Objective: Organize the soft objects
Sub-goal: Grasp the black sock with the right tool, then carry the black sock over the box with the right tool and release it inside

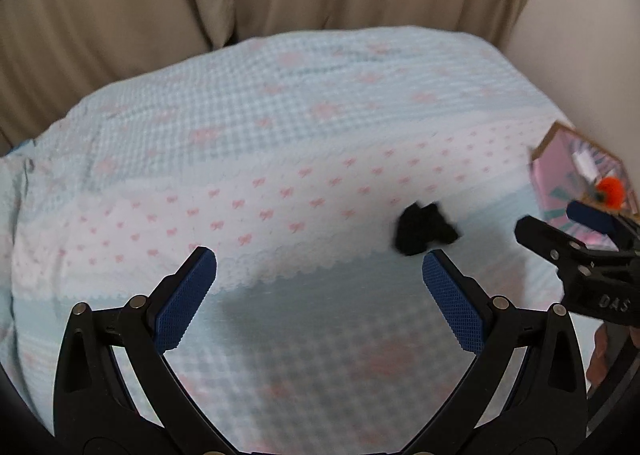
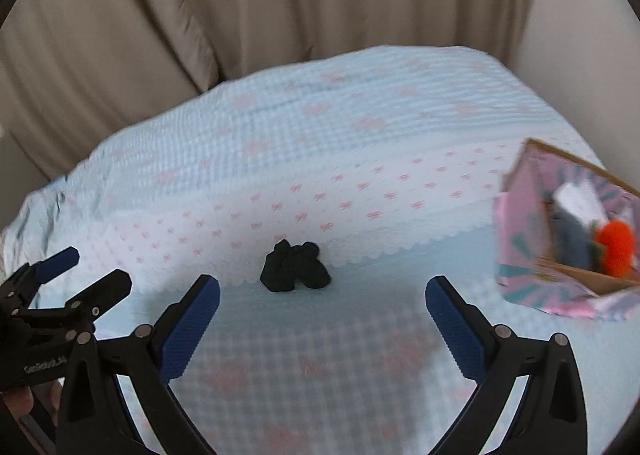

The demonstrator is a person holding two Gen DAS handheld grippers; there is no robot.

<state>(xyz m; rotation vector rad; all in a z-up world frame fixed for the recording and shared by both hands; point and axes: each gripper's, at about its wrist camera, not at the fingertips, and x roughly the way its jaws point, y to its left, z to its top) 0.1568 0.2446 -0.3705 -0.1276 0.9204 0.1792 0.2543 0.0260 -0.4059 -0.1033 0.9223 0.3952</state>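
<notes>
Beige curtains back a pale blue bow-print bedspread [image 2: 280, 143]; both grippers, left [image 1: 320, 275] and right [image 2: 322, 295], hang spread and empty, the right facing a crumpled black fabric bundle [image 2: 294, 267], likely bound for the pink cardboard box [image 2: 520, 239].

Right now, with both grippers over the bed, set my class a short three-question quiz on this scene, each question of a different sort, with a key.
1. True or false: the left gripper holds the black soft bundle.
2. Which item shows inside the pink box? A) an orange pompom B) a green ball C) a blue cup
3. Fill in: the black soft bundle lies on the ____ bedspread, ahead of the right gripper.

Key: 1 false, its jaws are open and hold nothing; 2 A; 3 light blue.
</notes>
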